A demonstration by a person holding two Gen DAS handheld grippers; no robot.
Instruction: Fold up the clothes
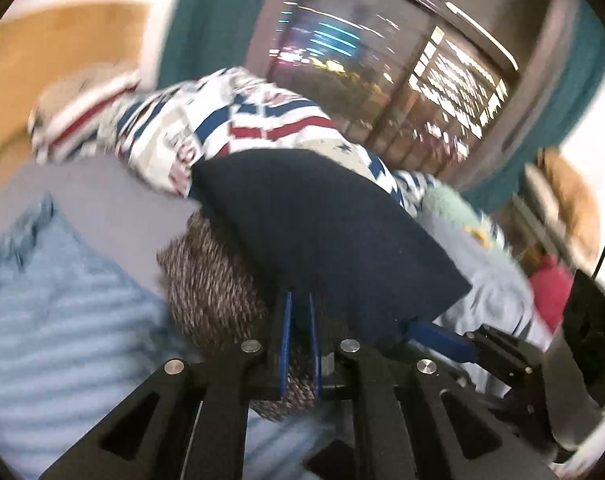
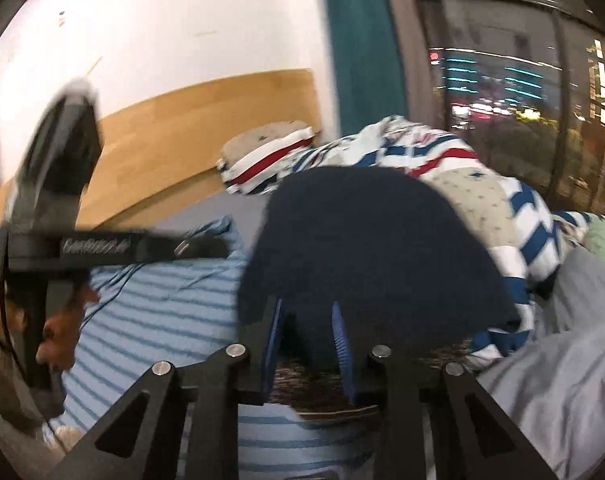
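Grey bedding covers the bed (image 1: 102, 200) where we work, with a wooden headboard (image 2: 222, 120) and a white wall behind it, a teal curtain (image 2: 362, 40) and a night window (image 1: 422, 80) full of city lights. At the far left lies one pale blue striped shirt (image 1: 62, 320), spread loosely and rumpled, with no fold in it that we can see. Just beside it, at the middle, is one navy garment (image 1: 322, 232), raised in a hump off the bed, with a speckled knit fabric (image 1: 210, 280) under it; we cannot tell whether that is its lining or a separate piece. Our left claw (image 1: 300, 336) is clenched on this speckled knit, which fills the narrow gap between its blue fingers. Our right claw (image 2: 308, 336) stands a little wider at the navy hem, with cloth between the fingers, but we cannot tell whether the pads bite on it. Behind the garment sits one red, white and blue quilt (image 1: 230, 120), bunched up, and one striped pillow (image 2: 270, 152) against the headboard. Further right we count one mint fluffy item (image 1: 450, 204) and one red item (image 1: 550, 288), both too blurred to name. We judge the task to be early: the navy garment is mid-fold at best, no finished stack shows, and the striped shirt remains to be done.
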